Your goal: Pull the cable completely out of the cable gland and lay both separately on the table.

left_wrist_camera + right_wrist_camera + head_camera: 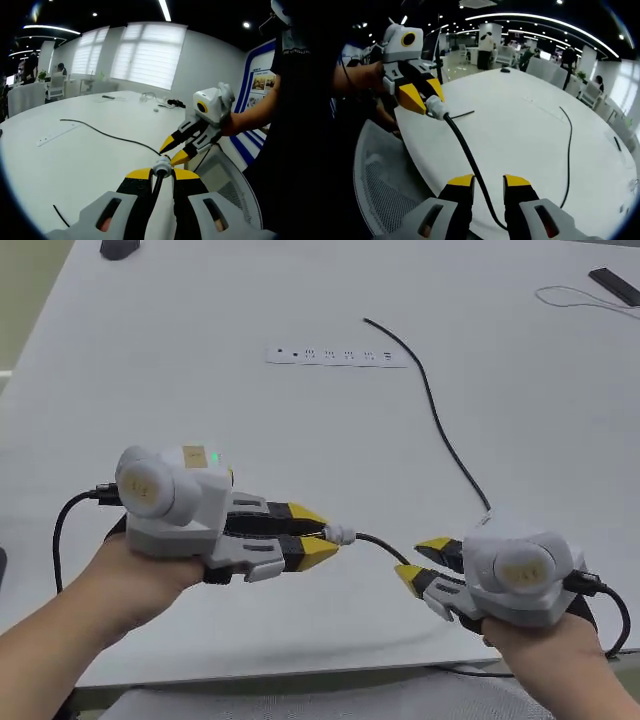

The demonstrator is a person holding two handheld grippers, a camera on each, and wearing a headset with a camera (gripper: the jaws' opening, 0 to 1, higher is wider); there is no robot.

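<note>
My left gripper [328,537] is shut on a small white cable gland [341,535] above the table's near edge. A black cable [440,430] leaves the gland, sags to the right, and passes between the jaws of my right gripper [420,562], which stand apart around it. Beyond that gripper the cable runs across the white table [200,400] toward the far side. In the left gripper view the gland [161,167] sits between my yellow tips [187,174], with the right gripper [170,154] just beyond. In the right gripper view the cable [465,145] leads up to the gland [435,107].
A white power strip [338,356] lies at mid-table near the cable's far end. A dark object [120,248] sits at the far left, a black bar [612,282] and a thin white wire [570,300] at the far right. A mesh chair [385,190] stands below the table edge.
</note>
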